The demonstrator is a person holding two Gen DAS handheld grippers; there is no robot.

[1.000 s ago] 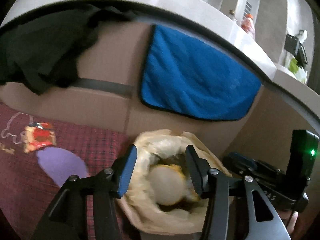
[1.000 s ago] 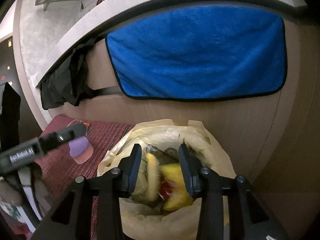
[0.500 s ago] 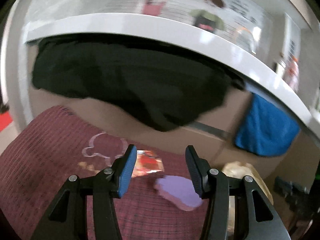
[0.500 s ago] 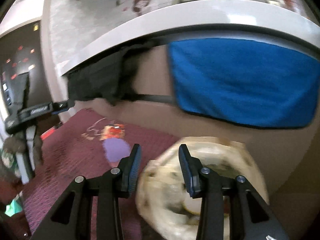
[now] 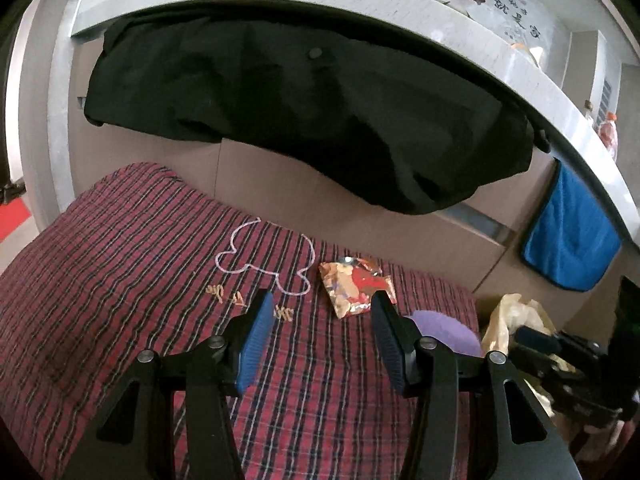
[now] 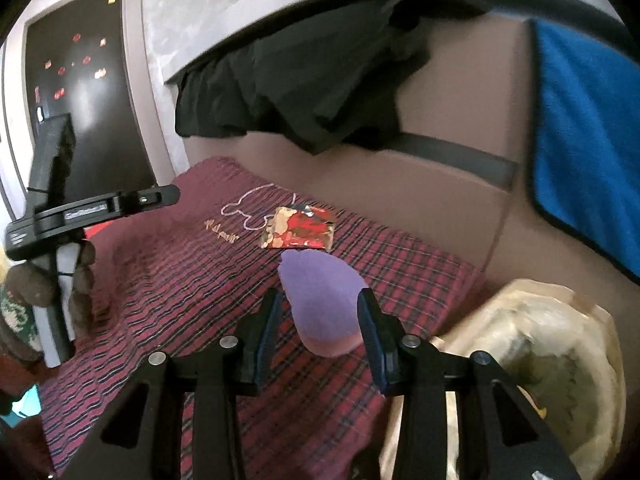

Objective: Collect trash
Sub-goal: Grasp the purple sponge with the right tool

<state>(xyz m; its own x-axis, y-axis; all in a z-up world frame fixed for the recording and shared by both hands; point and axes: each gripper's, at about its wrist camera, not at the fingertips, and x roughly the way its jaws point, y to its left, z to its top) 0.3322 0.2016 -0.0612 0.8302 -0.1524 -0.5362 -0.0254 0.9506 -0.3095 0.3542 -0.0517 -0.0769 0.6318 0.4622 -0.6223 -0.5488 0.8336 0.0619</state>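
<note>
Both the left gripper and the right gripper hung with jaws released and empty above the red plaid mat, where the red foil wrapper lay beside the purple piece, near the trash bag.

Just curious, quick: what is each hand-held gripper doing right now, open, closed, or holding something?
Left hand-held gripper: open, holding nothing, above the red plaid mat.
Right hand-held gripper: open, holding nothing, with the purple piece lying beyond its fingertips.
</note>
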